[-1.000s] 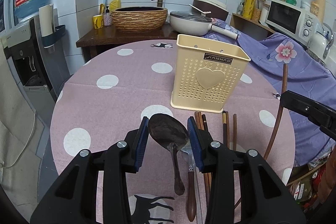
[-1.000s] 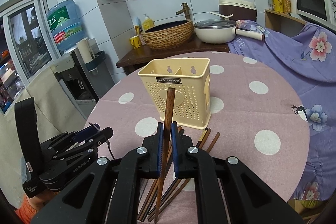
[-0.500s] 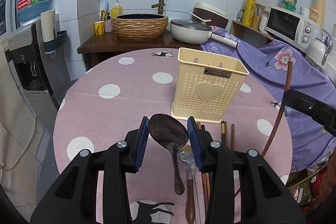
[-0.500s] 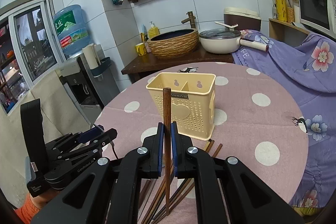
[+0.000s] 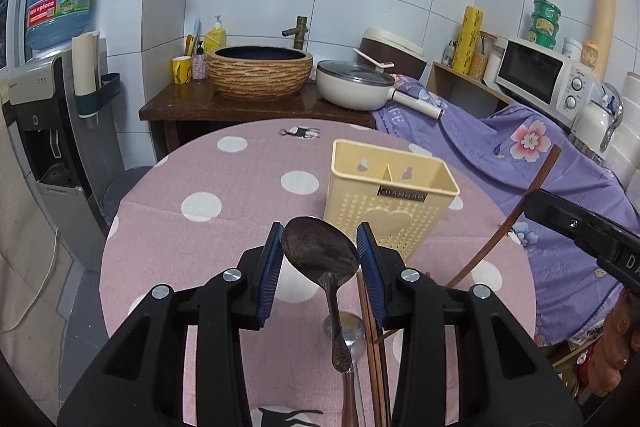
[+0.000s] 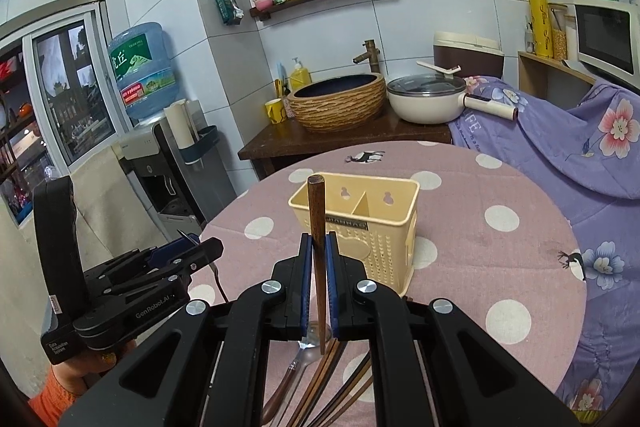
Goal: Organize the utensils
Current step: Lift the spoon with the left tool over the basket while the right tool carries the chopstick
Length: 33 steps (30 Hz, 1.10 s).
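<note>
On the left, the left hand-held gripper (image 5: 320,263) pinches a dark wooden spoon (image 5: 320,255) by the rim of its bowl, so the handle hangs down freely and can go into a compartment handle first. Beneath it on the pink dotted tabletop (image 5: 192,235) lie a metal spoon (image 5: 354,339) and a loose bundle of chopsticks (image 6: 340,379), left near the front edge within easy reach of both hands. Just behind them stands the cream utensil holder (image 5: 390,203), open at the top and split by a divider, likely so spoons and chopsticks stay apart. On the right, the right hand-held gripper (image 6: 319,255) is pressed together on a single brown chopstick (image 6: 316,211), kept upright above the pile, apparently ready for lowering straight into the holder.
</note>
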Each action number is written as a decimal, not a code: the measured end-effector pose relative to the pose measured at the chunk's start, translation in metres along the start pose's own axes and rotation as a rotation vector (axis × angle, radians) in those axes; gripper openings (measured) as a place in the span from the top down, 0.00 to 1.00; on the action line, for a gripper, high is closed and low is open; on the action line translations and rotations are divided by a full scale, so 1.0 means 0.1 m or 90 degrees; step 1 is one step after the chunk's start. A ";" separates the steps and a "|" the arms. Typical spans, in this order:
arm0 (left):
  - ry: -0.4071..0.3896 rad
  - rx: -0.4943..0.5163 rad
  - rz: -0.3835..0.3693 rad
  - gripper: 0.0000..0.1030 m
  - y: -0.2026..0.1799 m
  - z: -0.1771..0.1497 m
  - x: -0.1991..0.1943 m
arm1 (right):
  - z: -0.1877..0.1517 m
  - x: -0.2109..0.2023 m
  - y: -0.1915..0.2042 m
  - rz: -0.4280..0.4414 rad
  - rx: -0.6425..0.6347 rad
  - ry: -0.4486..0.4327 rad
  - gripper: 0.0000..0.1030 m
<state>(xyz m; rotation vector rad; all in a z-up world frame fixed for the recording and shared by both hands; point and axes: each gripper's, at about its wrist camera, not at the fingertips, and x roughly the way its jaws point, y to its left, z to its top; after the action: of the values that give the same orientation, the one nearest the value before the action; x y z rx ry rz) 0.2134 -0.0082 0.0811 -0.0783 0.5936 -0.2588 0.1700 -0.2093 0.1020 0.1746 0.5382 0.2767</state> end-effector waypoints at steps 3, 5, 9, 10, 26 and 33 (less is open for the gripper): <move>-0.002 -0.008 -0.016 0.63 0.02 0.17 0.00 | 0.11 -0.02 0.02 0.002 -0.006 -0.012 0.93; -0.004 -0.012 -0.024 0.63 0.04 0.29 0.01 | 0.19 -0.02 0.03 0.003 -0.010 -0.017 0.93; -0.021 -0.006 -0.019 0.63 0.02 0.56 0.03 | 0.41 -0.05 0.04 0.010 -0.014 -0.028 0.93; -0.025 -0.007 -0.021 0.63 0.01 0.63 0.03 | 0.49 -0.06 0.04 0.010 -0.016 -0.034 0.93; -0.118 0.011 -0.018 0.63 -0.31 1.62 0.35 | 1.42 0.04 -0.13 -0.069 -0.031 -0.104 0.93; -0.099 0.036 -0.027 0.63 -0.39 1.31 0.75 | 1.16 0.32 -0.31 -0.090 -0.016 -0.062 0.93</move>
<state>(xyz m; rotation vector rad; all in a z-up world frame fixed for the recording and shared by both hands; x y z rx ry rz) 0.3385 -0.0660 0.1545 -0.0565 0.4298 -0.3069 0.2642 -0.2395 0.1777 0.1247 0.4472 0.1369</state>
